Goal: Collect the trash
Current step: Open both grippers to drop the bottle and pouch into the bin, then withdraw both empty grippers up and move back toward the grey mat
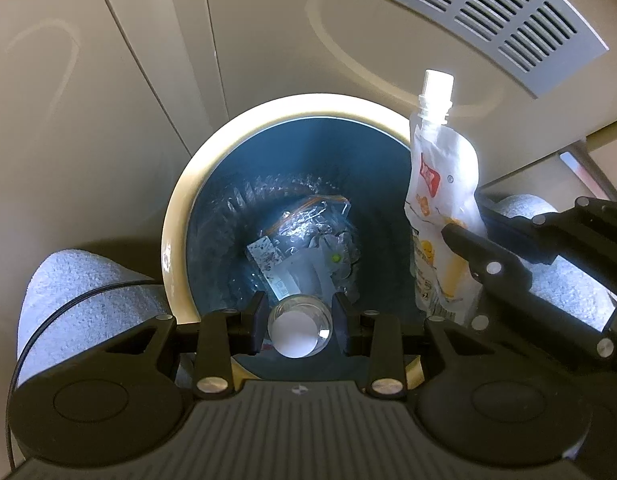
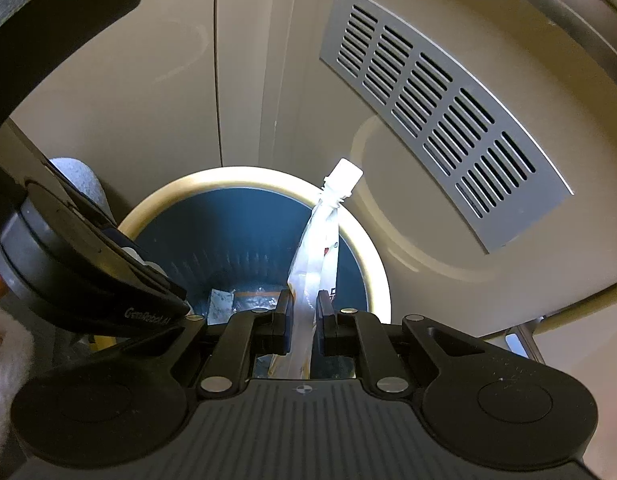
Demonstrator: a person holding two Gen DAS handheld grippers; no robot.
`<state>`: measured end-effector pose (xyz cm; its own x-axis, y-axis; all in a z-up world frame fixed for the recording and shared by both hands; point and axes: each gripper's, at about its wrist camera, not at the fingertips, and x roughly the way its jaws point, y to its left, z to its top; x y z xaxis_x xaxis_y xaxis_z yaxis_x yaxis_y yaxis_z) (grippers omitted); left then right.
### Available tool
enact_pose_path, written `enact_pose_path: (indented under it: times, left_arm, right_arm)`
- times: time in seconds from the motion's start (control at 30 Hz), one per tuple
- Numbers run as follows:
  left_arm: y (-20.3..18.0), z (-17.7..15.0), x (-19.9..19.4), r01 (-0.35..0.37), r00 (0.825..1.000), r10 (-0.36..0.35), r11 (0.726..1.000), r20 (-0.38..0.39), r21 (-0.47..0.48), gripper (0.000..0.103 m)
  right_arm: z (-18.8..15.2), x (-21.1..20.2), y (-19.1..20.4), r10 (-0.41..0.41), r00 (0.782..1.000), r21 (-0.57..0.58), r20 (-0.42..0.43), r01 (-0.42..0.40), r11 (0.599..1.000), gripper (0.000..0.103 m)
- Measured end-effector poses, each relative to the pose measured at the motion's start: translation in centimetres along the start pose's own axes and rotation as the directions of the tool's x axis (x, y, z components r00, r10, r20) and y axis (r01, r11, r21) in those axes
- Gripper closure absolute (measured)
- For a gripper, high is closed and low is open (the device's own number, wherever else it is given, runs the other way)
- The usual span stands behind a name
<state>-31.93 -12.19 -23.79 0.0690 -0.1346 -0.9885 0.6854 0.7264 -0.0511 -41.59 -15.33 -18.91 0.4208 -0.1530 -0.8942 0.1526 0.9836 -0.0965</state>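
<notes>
Left wrist view: left hand-held gripper (image 1: 299,320), black, two-fingered, was recorded pointing straight down over a round waste bin (image 1: 176,216) with a cream rim and dark blue interior. A small clear plastic bottle with a white cap (image 1: 298,330) was seen end-on, clasped between the pads, above the near part of the bin's opening. Crumpled clear plastic wrappers and a printed label (image 1: 296,240) were noted at the bin's bottom. A white spouted drink pouch with red and yellow print (image 1: 440,200) was noted upright over the bin's right edge, clamped near its lower half by the right hand-held gripper (image 1: 464,256).

Right wrist view: right hand-held gripper (image 2: 302,320) was recorded clenched on the flattened pouch (image 2: 314,256), seen edge-on, its white cap uppermost, over the bin (image 2: 372,264). The left hand-held gripper's body (image 2: 108,280) was noted at left. A grey slotted vent panel (image 2: 440,112) was recorded on the beige surface beyond.
</notes>
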Motion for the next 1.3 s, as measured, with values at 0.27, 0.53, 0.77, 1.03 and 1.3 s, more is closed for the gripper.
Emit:
enact_pose_path:
  times: [0.27,0.53,0.77,1.03,1.3]
  left_arm:
    - [-0.1,0.0,1.8,-0.028,0.999,0.028,1.000,-0.029,-0.007,0.065]
    - [-0.2,0.2,3.0,-0.048,0.997,0.048,0.999,-0.054,-0.002,0.065]
    - [-0.6,0.4,3.4,-0.060,0.996,0.060,0.998,-0.072,0.001,0.065]
    - [0.2,0.7,1.3,-0.137,0.991,0.137,0.991,0.012,-0.014,0.012]
    - [1.1,-0.1,-3.3,-0.098,0.992,0.100,0.995,0.076,-0.024,0.000]
  right_arm:
    - [0.4,1.8,0.4,-0.002,0.998,-0.004,-0.055,0.002,1.000,0.090]
    - [0.7,3.3,0.4,-0.010,0.995,-0.009,-0.098,0.009,1.000,0.090]
    - [1.0,4.1,0.5,-0.019,0.993,0.002,-0.117,0.020,1.000,0.089]
    - [1.0,4.3,-0.9,-0.040,0.991,0.084,-0.127,0.051,0.995,0.061]
    - [1.1,-0.2,-2.5,-0.008,0.999,0.145,-0.038,0.014,0.989,0.029]
